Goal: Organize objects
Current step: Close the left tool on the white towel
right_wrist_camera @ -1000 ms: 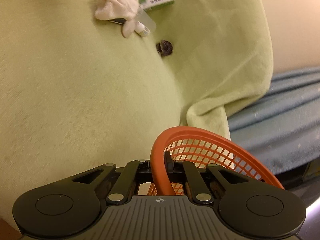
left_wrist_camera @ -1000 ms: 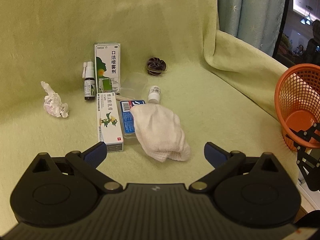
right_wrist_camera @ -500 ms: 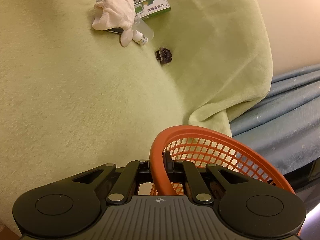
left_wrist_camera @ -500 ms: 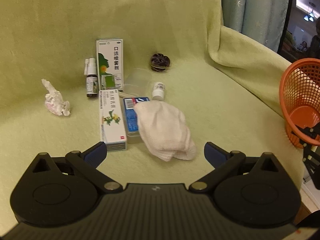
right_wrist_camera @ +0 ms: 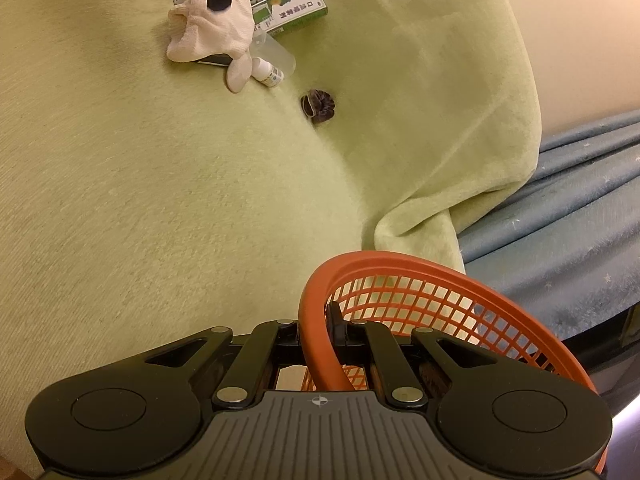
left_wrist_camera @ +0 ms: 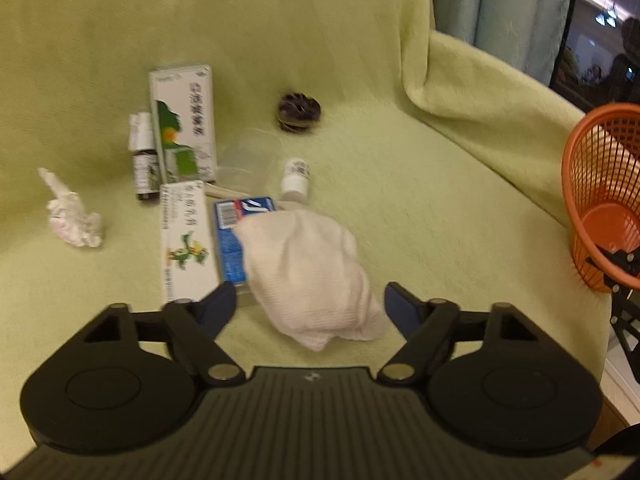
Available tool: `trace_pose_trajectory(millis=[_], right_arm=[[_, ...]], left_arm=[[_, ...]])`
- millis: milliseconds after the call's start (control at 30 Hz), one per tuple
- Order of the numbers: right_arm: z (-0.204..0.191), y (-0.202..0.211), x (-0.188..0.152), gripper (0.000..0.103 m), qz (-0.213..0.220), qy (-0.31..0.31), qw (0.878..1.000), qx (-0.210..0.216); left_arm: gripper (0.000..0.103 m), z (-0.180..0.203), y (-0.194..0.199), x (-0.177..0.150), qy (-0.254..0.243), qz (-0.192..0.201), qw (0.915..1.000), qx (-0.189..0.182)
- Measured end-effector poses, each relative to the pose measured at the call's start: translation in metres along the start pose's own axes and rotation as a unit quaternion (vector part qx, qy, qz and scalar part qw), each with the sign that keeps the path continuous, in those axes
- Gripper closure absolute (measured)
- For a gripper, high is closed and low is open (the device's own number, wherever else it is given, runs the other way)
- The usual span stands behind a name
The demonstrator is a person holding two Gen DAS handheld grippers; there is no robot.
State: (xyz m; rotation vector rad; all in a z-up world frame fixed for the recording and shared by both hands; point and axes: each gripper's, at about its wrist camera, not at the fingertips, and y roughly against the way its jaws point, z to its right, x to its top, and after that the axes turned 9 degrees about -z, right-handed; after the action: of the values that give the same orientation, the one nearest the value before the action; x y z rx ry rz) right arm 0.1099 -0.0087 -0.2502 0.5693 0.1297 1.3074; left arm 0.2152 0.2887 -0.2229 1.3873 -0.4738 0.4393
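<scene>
Closing over a crumpled white cloth [left_wrist_camera: 308,276] mid-sofa, the left gripper [left_wrist_camera: 308,308] should pinch its bunched top, clear of the blue packet [left_wrist_camera: 236,236] beneath. The right gripper [right_wrist_camera: 334,330] clamps the orange basket [right_wrist_camera: 400,276] rim beyond the sofa's edge.

Right gripper [right_wrist_camera: 323,326] is clamping the rim of the orange basket [right_wrist_camera: 420,276], lower centre. White cloth [right_wrist_camera: 212,34] is lying upper left among boxes on the green blanket [right_wrist_camera: 160,200]; a dark scrunchie [right_wrist_camera: 319,106] is sitting apart, just right.
</scene>
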Motion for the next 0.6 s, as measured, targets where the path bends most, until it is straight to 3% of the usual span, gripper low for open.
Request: trace_pose_trajectory(millis=[133, 267, 367, 600], right_arm=[[0.000, 0.001, -0.001, 0.101, 0.000, 0.001, 1.000, 0.001], [0.000, 0.001, -0.001, 0.101, 0.001, 0.002, 1.000, 0.002], [0.000, 0.001, -0.001, 0.101, 0.002, 0.001, 1.000, 0.002], [-0.001, 0.003, -0.002, 0.101, 0.002, -0.001, 1.000, 0.003]], left_arm=[[0.039, 0.002, -0.013, 0.001, -0.003, -0.015, 0.9999, 0.006], [0.058, 0.003, -0.020, 0.000, -0.009, -0.028, 0.9996, 0.000], [0.066, 0.006, -0.020, 0.001, -0.014, -0.028, 0.9995, -0.003], [0.073, 0.012, -0.007, 0.004, -0.027, -0.019, 0.9994, -0.010]])
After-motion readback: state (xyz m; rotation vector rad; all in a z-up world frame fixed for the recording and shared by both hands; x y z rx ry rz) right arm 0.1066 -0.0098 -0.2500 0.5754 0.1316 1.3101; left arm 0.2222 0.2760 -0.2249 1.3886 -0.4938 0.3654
